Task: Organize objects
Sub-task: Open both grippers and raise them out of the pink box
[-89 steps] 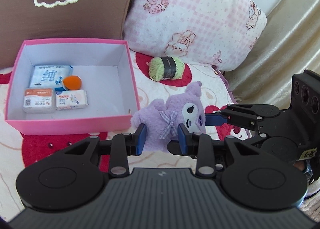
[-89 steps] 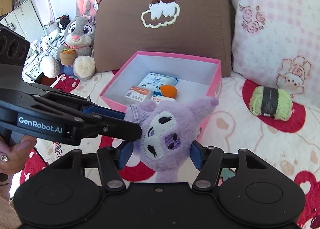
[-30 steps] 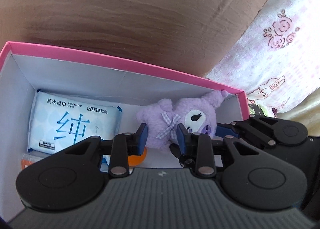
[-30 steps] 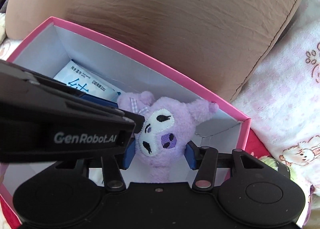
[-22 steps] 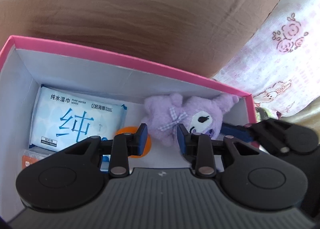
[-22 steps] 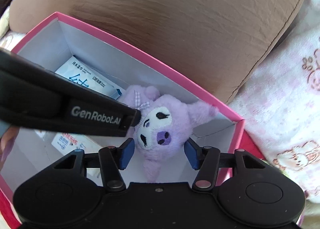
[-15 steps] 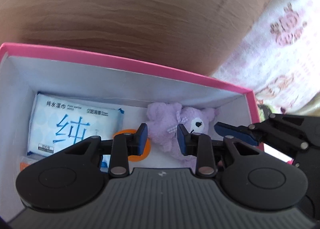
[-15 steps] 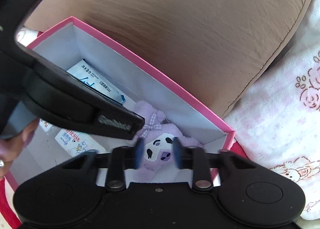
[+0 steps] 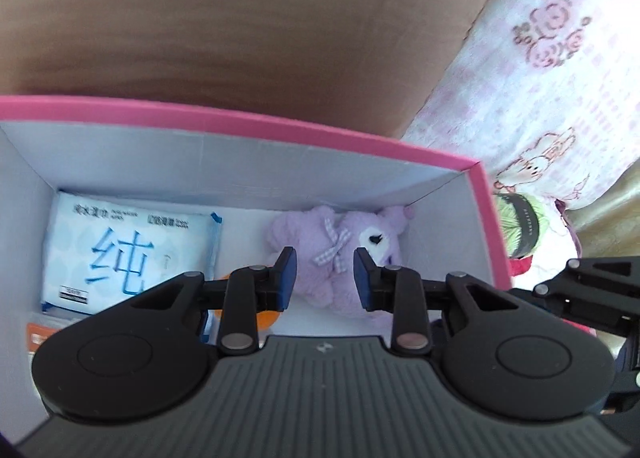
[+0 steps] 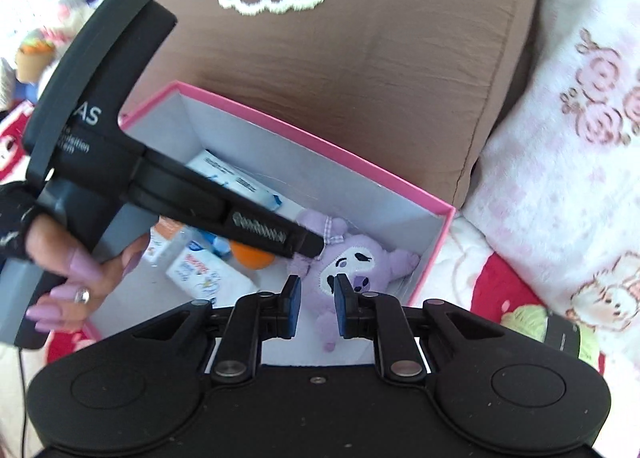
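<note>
The purple plush toy (image 9: 320,246) lies in the right back corner of the pink box (image 9: 280,126), face up in the right wrist view (image 10: 352,258). My left gripper (image 9: 325,278) reaches down into the box, its blue pads close together and pinching the toy at its checked bow. From the right wrist view, its tip (image 10: 308,246) sits against the toy's bow. My right gripper (image 10: 318,306) hangs above the box's near wall, shut, with nothing between its pads; the toy lies below and beyond them.
Also in the box are a blue wipes pack (image 9: 128,250), an orange ball (image 10: 250,256) and small tissue packs (image 10: 204,270). A brown cushion (image 10: 360,78) and a pink pillow (image 9: 540,58) stand behind. Green yarn (image 10: 560,328) lies to the right. A hand (image 10: 80,258) grips the left tool.
My right gripper has let go of the plush toy, shut empty and drawn back and upward. The toy has settled onto the box floor, with the left gripper following it down.
</note>
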A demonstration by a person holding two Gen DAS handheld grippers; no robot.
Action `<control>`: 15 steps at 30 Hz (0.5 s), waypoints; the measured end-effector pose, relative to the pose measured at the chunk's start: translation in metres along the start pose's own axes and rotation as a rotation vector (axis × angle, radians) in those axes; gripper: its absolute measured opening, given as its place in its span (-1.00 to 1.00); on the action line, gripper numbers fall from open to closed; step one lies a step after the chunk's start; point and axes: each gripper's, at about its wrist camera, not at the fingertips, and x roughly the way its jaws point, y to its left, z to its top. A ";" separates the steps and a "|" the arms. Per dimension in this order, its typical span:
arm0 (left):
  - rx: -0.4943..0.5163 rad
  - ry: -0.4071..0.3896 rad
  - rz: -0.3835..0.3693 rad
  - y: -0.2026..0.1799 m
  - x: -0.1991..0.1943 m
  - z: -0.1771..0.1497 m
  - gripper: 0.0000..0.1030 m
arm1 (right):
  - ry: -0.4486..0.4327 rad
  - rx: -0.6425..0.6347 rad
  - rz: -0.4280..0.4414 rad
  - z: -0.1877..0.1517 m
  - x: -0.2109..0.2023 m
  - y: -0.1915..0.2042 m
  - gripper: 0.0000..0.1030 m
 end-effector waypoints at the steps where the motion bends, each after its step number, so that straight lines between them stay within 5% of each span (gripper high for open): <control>1: 0.017 -0.007 0.005 -0.002 -0.007 -0.002 -0.42 | -0.009 0.007 0.008 -0.003 -0.004 -0.002 -0.62; 15: 0.111 -0.029 0.074 -0.045 -0.093 -0.019 -0.25 | -0.065 0.089 0.120 -0.033 -0.038 0.002 -0.57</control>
